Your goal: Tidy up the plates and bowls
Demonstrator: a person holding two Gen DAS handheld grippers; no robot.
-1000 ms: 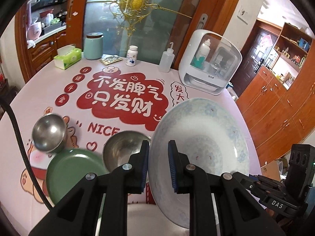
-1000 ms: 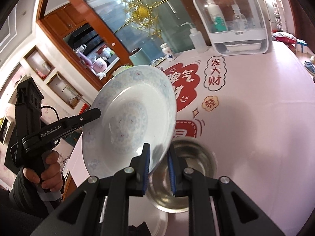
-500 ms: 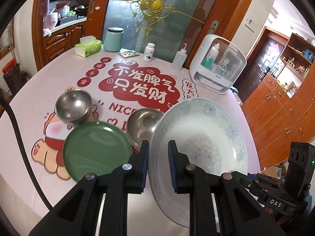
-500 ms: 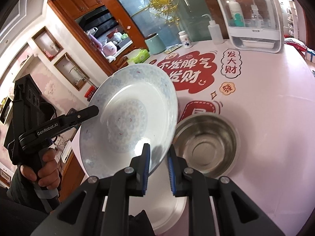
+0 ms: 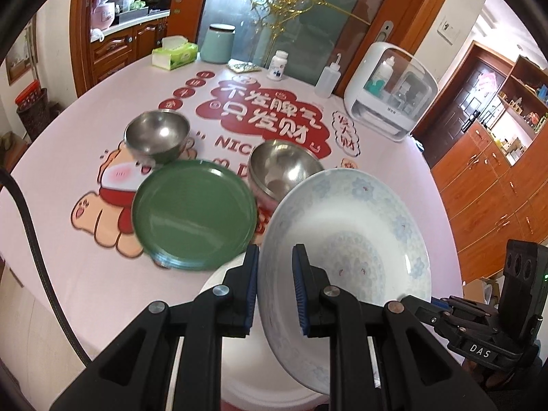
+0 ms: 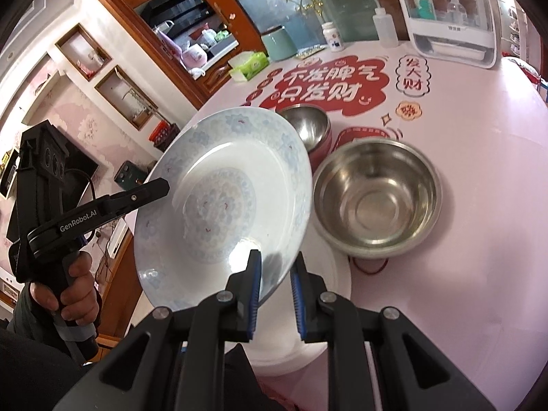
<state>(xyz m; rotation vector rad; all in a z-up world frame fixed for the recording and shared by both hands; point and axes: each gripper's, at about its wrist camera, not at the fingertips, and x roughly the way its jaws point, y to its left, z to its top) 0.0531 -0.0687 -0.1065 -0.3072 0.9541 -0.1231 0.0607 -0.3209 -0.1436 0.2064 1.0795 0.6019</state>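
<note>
both pinching one flowery white plate [image 5: 346, 233]: left gripper [image 5: 275, 287] on one rim, right gripper [image 6: 276, 291] on the other, tilted above the pink table [image 5: 85, 274].

Your held round china plate [image 5: 346, 239] is white with pale blue flowers; flat round plate [image 5: 193, 214] green; tablecloth [image 6: 479, 205] pink, red lettering.

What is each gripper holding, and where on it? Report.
Both hold the same white floral plate, tilted in the air: the left gripper is clamped on its rim at one side, the right gripper on the opposite rim.
</note>
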